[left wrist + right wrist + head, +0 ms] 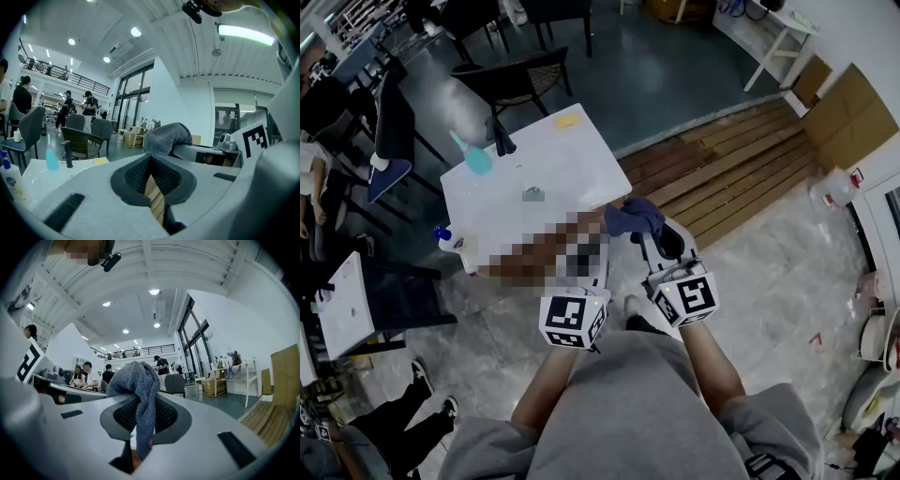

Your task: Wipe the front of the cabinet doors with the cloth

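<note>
Showing two hand-held grippers raised side by side before a person in a grey top, each carrying one marker cube, so two cubes in all: the left cube [574, 320] and the right cube [686, 295]. The left gripper [152, 183] has its jaws drawn together to a narrow slit, with nothing caught between them. The right gripper [142, 425] is clamped on the single cloth [633, 217], a blue-grey towel. The towel is pinched between the pads and bunches up over the jaw tips, hanging above the floor just past the near edge of a white table [553, 159]. On that table stand one teal spray bottle [473, 156], one yellow pad [567, 119] at the far corner, and one small grey object [532, 195] near the middle. One blue-capped bottle [447, 240] appears to stand at the near left corner, though the edge there is hard to read. A black chair [525, 82] stands beyond the table. A strip of wooden boards [722, 178] lies to the right. A second white table [342, 309] shows at the left margin.
</note>
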`<state>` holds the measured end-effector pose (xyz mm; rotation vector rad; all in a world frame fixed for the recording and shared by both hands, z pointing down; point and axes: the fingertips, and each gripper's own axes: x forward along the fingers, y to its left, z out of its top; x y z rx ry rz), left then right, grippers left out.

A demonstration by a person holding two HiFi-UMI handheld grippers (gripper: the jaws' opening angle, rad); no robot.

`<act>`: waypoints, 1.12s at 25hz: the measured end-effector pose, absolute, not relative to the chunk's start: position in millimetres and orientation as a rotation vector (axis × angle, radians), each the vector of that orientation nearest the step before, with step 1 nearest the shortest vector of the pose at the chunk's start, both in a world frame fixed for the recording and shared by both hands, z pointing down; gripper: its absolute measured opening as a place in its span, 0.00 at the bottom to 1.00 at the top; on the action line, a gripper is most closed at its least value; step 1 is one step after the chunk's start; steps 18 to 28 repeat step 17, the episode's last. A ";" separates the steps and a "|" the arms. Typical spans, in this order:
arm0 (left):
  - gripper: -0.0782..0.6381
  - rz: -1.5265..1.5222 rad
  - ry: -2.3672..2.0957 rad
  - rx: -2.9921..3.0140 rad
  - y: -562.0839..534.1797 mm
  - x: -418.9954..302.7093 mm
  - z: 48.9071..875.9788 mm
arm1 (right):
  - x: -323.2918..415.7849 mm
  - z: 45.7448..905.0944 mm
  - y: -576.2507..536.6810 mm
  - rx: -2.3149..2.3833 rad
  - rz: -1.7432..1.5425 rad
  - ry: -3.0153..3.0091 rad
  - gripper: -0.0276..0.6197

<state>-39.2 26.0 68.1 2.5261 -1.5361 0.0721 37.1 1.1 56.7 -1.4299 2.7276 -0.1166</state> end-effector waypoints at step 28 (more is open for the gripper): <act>0.12 0.035 -1.501 2.551 26.8 -48.1 58.0 | 24.7 43.8 4.1 -1.440 -0.080 2.717 0.12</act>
